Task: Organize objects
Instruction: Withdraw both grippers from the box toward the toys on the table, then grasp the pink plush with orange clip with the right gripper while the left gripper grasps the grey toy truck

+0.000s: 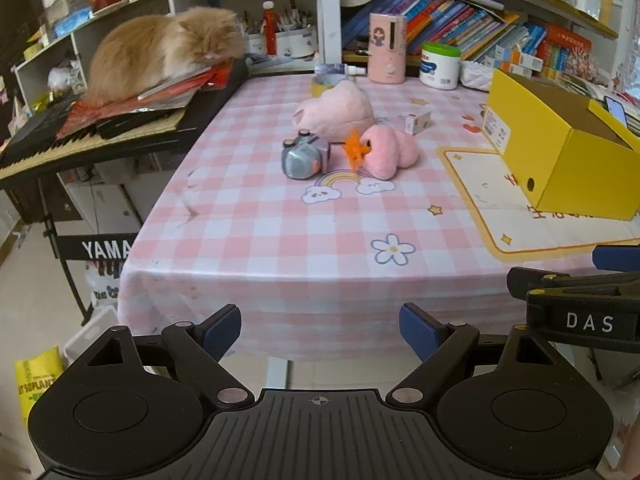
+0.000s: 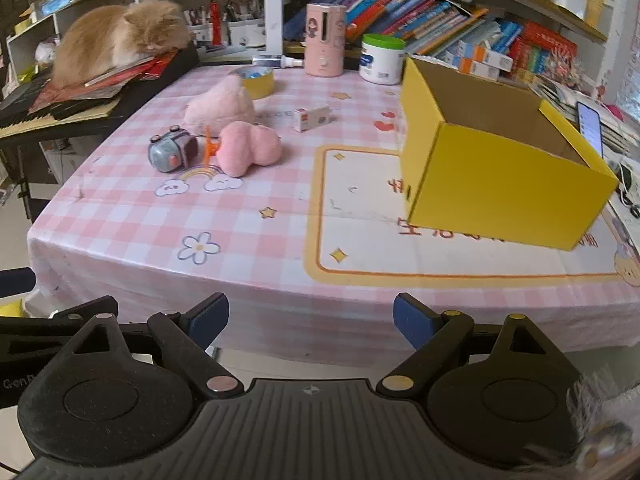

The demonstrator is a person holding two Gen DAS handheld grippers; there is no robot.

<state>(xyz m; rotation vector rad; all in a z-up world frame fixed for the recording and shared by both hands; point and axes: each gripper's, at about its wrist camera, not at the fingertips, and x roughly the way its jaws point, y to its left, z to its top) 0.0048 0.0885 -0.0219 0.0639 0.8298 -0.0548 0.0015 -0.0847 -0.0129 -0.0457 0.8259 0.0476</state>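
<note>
On the pink checked tablecloth (image 1: 260, 216) lie a large pink plush (image 1: 338, 110), a smaller pink plush (image 1: 390, 150), an orange spiky toy (image 1: 354, 150), a grey-blue toy camera (image 1: 304, 158) and a small white carton (image 1: 418, 122). They also show in the right wrist view: plush (image 2: 222, 106), small plush (image 2: 248, 148), camera (image 2: 172, 152), carton (image 2: 312, 117). An open, empty yellow box (image 2: 500, 180) stands at the right (image 1: 560, 152). My left gripper (image 1: 320, 330) and right gripper (image 2: 310, 322) are both open and empty, in front of the table's near edge.
An orange cat (image 1: 160, 50) lies on papers atop a keyboard (image 1: 60, 140) left of the table. A yellow tape roll (image 2: 258, 78), pink canister (image 2: 325, 40), white tub (image 2: 382, 58) and bookshelves stand at the back. A phone (image 2: 590, 124) leans behind the box.
</note>
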